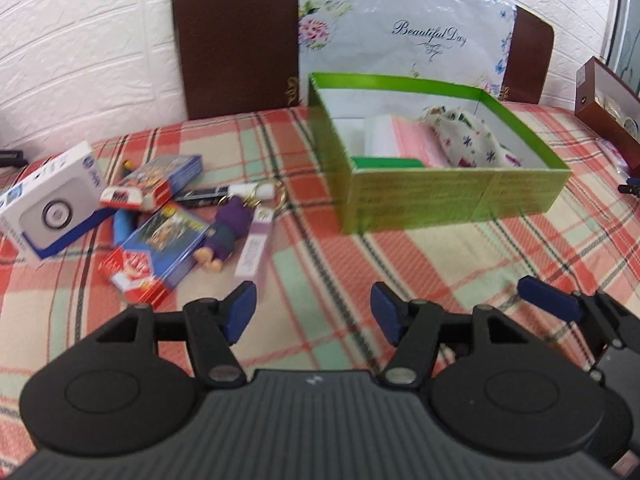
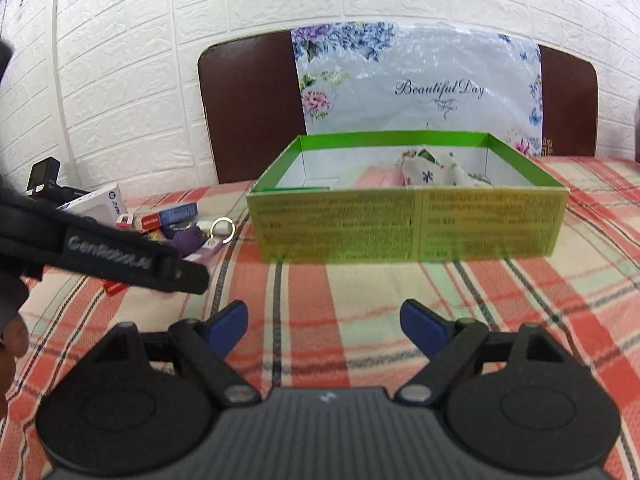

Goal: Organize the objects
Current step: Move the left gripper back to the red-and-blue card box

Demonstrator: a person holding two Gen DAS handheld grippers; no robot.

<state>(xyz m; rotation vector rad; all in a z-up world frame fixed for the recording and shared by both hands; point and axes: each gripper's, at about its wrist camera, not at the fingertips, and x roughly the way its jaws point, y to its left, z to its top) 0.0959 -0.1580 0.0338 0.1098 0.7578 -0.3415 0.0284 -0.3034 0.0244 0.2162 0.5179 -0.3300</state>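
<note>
An open green box stands on the plaid cloth and holds a floral pouch and a pink-and-white pack. Left of it lie loose items: a white boxed gadget, card packs, a purple doll keychain, a purple tag and a marker. My left gripper is open and empty, low over the cloth in front of the pile. My right gripper is open and empty, facing the box's front wall.
A brown headboard with a floral "Beautiful Day" bag stands behind the box against a white brick wall. A brown box sits at the far right. The left gripper's strap crosses the right wrist view's left side.
</note>
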